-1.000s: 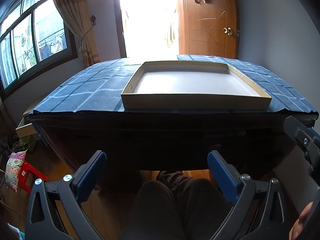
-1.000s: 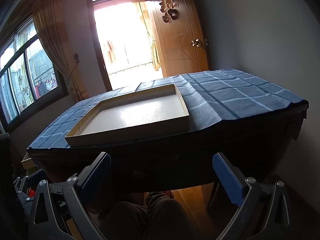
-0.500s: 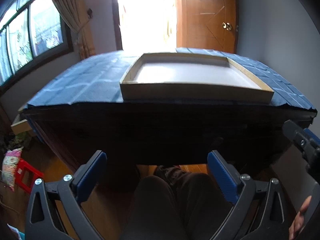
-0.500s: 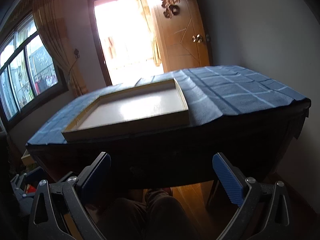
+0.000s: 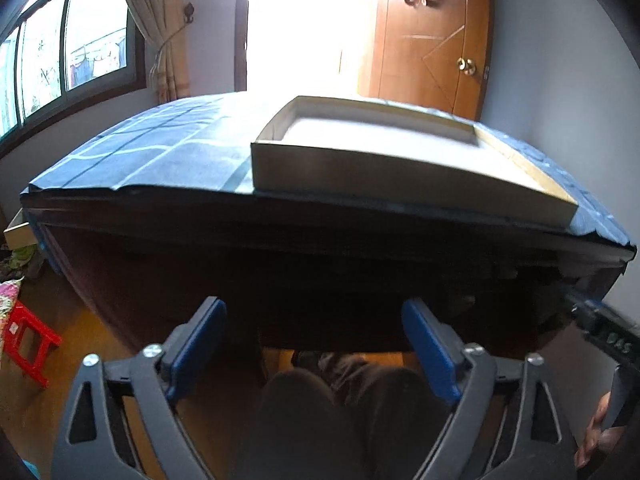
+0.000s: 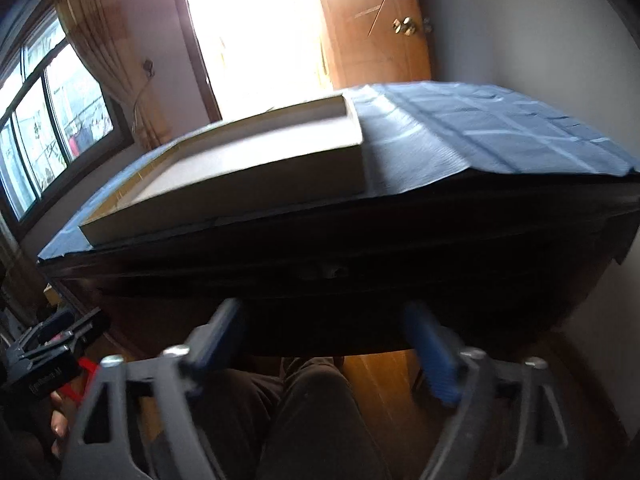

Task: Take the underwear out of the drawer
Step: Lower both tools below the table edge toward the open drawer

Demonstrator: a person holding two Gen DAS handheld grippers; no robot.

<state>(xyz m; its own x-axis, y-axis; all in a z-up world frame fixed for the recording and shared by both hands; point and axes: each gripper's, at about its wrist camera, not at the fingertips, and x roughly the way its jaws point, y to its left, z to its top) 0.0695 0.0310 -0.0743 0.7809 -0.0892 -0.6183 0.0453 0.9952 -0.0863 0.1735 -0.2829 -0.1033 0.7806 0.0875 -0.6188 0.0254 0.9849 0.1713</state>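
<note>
A dark wooden desk front [image 5: 320,276] fills the middle of both views; its drawer is shut, with a small keyhole fitting [image 6: 326,271] in the right wrist view. No underwear shows. My left gripper [image 5: 314,336] is open and empty, low before the desk front. My right gripper [image 6: 324,340] is open and empty, just below the keyhole fitting. The right gripper shows at the right edge of the left wrist view [image 5: 608,340], and the left gripper at the left edge of the right wrist view [image 6: 48,356].
A shallow cardboard tray [image 5: 384,164] lies empty on the blue checked cloth [image 5: 160,152] covering the desk top. My knees [image 5: 320,420] sit under the desk. A red stool [image 5: 24,344] stands on the floor at left. A wooden door [image 5: 432,48] is behind.
Both grippers have dropped lower and closer to the desk front, so the desk top now appears nearly edge-on. Both stay open.
</note>
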